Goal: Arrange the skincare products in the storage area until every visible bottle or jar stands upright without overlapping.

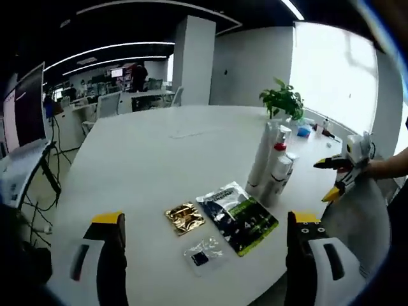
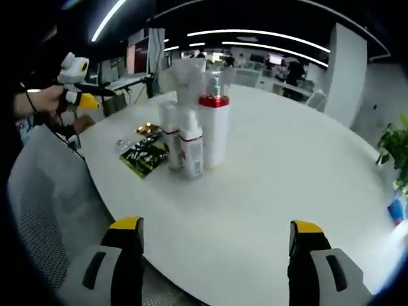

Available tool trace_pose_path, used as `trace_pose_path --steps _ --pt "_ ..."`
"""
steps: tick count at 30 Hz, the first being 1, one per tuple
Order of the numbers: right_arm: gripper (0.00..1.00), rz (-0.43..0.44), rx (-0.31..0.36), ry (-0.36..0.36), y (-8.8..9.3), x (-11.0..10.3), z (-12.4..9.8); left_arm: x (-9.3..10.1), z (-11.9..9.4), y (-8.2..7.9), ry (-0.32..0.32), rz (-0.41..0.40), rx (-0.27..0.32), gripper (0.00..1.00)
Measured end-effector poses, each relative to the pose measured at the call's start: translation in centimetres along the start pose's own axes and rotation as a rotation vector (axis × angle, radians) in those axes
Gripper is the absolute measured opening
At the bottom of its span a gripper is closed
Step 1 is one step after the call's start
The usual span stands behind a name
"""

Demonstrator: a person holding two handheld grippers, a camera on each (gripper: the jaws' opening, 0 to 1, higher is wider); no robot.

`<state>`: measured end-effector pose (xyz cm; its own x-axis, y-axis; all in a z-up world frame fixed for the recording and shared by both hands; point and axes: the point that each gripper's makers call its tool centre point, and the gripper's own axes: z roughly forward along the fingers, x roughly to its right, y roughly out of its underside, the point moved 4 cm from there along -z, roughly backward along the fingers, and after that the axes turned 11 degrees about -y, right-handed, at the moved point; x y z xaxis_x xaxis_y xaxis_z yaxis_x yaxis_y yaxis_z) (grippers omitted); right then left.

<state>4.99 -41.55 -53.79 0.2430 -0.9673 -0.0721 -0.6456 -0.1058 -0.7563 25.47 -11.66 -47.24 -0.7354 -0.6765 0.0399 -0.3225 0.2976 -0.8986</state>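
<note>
Bottles (image 1: 273, 162) upright, clustered on table (image 1: 146, 159); sachets (image 1: 237, 215) just beside, plant (image 1: 283, 101) prob. further behind.

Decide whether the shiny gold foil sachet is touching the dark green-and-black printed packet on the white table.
Apart. The left gripper view shows a strip of white table between the gold foil sachet and the green-and-black printed packet.

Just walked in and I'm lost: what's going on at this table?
A person holds two grippers, both open and empty. The left gripper hangs over the table edge near three flat packets. The right gripper faces a cluster of bottles standing upright close together. Nothing is being gripped now.
</note>
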Motion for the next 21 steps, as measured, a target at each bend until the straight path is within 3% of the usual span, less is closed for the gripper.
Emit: trace_pose_path --steps 2,4,6,8,9,12,18,21 --pt "0.99 0.005 0.020 -0.003 -0.5 -0.1 -0.3 0.2 -0.2 0.8 -0.013 0.005 0.000 0.99" --pt "0.99 0.009 0.083 0.000 -1.7 -0.6 -0.9 0.8 -0.4 1.2 -0.018 0.001 0.007 0.99" --pt "0.99 0.015 0.106 0.003 -2.1 -0.8 -1.2 0.2 0.0 1.7 -0.041 -0.033 0.037 0.99" --pt "0.99 0.016 0.148 0.007 -2.4 -0.8 -1.0 0.0 0.1 1.8 -0.068 -0.004 0.030 0.99" --pt "0.99 0.017 0.152 0.007 -2.4 -0.8 -0.9 -0.3 0.0 1.6 -0.095 0.026 0.019 0.99" --pt "0.99 -0.010 0.124 0.005 -1.8 -0.8 -0.3 -0.1 -0.3 1.3 -0.086 0.027 0.035 0.99" --pt "0.98 -0.008 0.115 -0.006 -1.8 -1.1 -0.4 0.5 -1.0 2.8 -0.094 0.050 0.008 0.99" --pt "0.98 -0.004 0.105 -0.010 -1.6 -1.1 -0.4 0.3 -0.7 3.2 -0.116 0.011 0.009 0.99"
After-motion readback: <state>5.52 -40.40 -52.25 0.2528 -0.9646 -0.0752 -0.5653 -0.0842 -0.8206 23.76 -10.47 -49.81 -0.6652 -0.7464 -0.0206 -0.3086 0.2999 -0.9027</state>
